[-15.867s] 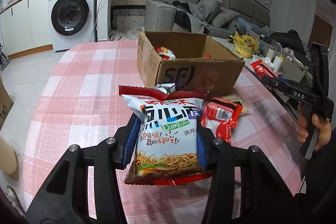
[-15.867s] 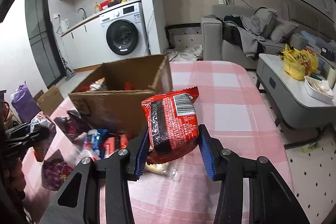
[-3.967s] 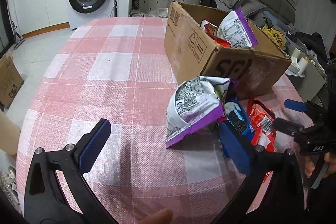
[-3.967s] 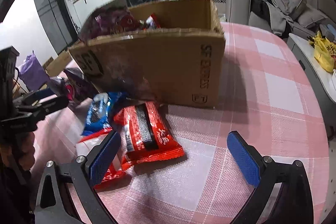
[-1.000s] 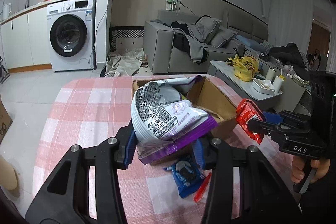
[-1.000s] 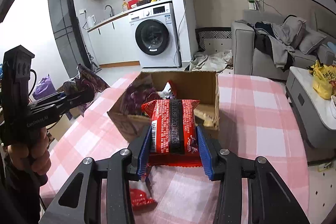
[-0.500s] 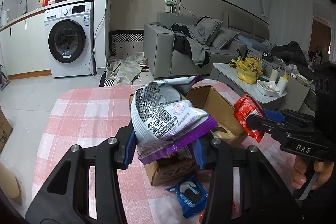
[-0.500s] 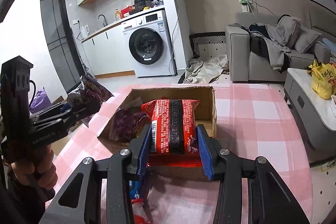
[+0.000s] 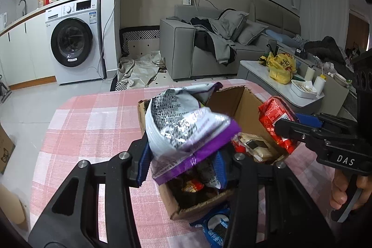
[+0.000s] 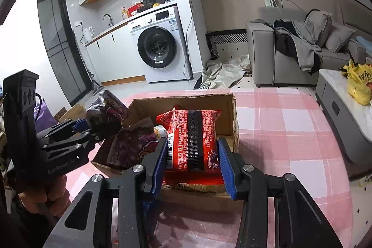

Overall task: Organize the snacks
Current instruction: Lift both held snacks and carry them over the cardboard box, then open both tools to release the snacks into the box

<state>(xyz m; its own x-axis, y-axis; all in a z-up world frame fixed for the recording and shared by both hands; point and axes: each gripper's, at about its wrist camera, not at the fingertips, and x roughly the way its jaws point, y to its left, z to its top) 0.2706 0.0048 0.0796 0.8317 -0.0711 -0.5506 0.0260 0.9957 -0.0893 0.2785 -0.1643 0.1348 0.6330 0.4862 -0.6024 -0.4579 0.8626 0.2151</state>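
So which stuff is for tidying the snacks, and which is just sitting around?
For the job:
- purple snack bag, in left gripper
- red snack packet, in right gripper
- cardboard box
- blue packet

Just around:
- washing machine
- sofa
- yellow bag

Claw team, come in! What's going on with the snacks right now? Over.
Left claw shut on purple snack bag. Right claw shut on red snack pack. Both held above cardboard box. Nothing in the way.
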